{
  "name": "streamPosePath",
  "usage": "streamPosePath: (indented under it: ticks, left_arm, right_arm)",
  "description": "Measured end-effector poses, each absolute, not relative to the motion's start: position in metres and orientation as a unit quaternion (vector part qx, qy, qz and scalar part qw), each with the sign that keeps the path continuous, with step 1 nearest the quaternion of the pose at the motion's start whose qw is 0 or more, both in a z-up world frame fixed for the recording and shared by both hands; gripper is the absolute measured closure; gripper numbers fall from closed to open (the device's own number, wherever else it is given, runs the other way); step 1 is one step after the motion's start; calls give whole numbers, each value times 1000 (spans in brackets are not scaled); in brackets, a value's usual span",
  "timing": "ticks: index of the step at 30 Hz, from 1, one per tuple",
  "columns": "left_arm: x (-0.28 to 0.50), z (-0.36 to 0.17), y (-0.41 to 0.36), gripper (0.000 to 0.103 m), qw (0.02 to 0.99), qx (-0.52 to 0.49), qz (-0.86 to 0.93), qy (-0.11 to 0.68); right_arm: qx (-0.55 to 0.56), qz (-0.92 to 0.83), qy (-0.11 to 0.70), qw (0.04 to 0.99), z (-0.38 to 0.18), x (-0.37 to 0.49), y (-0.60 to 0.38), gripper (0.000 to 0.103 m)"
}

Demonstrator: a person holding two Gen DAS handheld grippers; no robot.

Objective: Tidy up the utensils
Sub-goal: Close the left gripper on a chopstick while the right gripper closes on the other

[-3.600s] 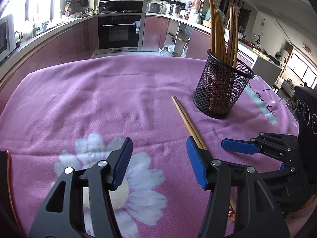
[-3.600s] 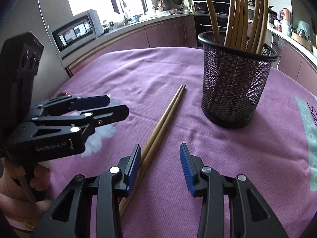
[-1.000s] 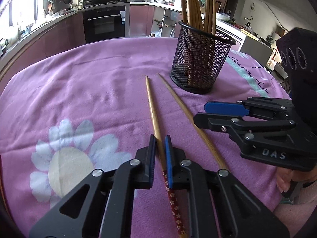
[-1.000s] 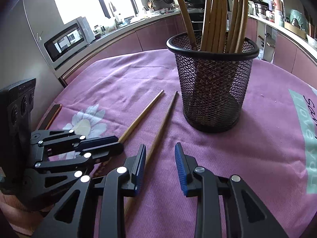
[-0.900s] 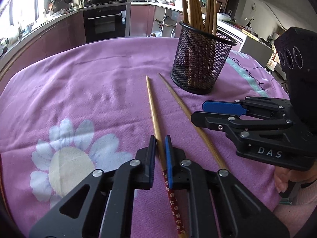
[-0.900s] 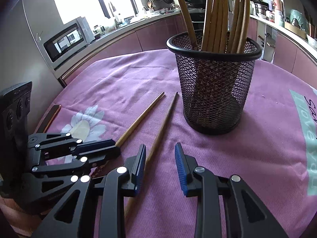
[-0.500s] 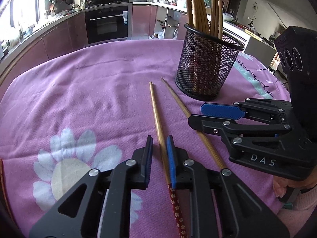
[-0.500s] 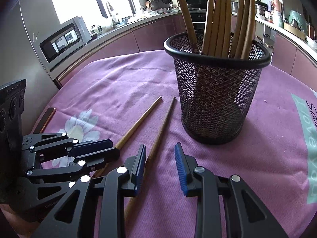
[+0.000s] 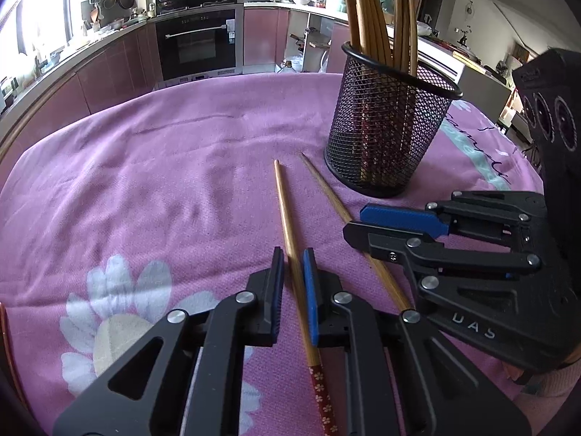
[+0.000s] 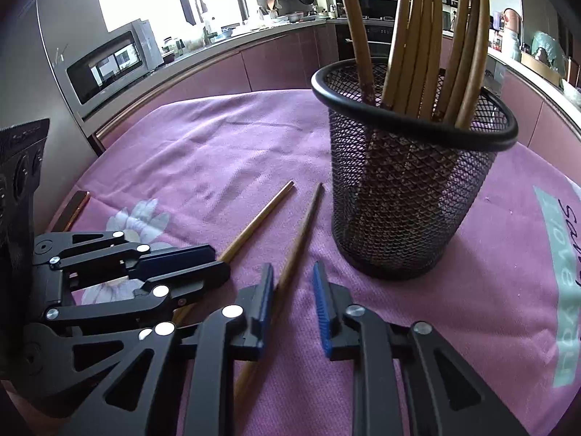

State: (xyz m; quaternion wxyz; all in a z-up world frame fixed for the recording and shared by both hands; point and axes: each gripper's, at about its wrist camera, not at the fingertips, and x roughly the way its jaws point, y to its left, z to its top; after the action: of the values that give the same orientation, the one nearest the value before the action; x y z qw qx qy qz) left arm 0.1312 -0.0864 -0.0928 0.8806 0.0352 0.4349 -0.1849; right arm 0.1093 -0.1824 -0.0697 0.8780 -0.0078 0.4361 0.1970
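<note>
Left gripper [image 9: 292,276], jaws pinching one chopstick [image 9: 287,218] on the tabletop [image 9: 145,181]; right gripper [image 10: 292,290] jaws closing around its neighbour [image 10: 301,232], seemingly not yet gripped, for transfer to the mesh holder [image 10: 410,196].

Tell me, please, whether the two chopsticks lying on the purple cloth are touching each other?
Apart. The left wrist view shows the left chopstick and the right chopstick with a strip of purple cloth between them along their visible length.

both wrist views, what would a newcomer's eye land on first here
Likely the black mesh cup, upright and bristling with chopsticks, on the purple tablecloth. Next, two loose chopsticks lie before it: the left gripper is shut on one, while the right gripper is closing around the other.
</note>
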Motion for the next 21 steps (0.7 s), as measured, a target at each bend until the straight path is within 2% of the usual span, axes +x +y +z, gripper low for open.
streamPosePath:
  ticks: [4,10,21]
  left_arm:
    - [131,-93,-87,94,880,31,-184,437]
    - [134,-94,-87,95,879,30,-183,439]
    - [134,-94,-89,95,880,23,-181,439]
  right_arm:
    - [-6,203,438,876,-69,108,-183,94]
    - [-13,201,443,874,-70,109,-178,91]
    - [11,199,442,875,-71,110,-184,94]
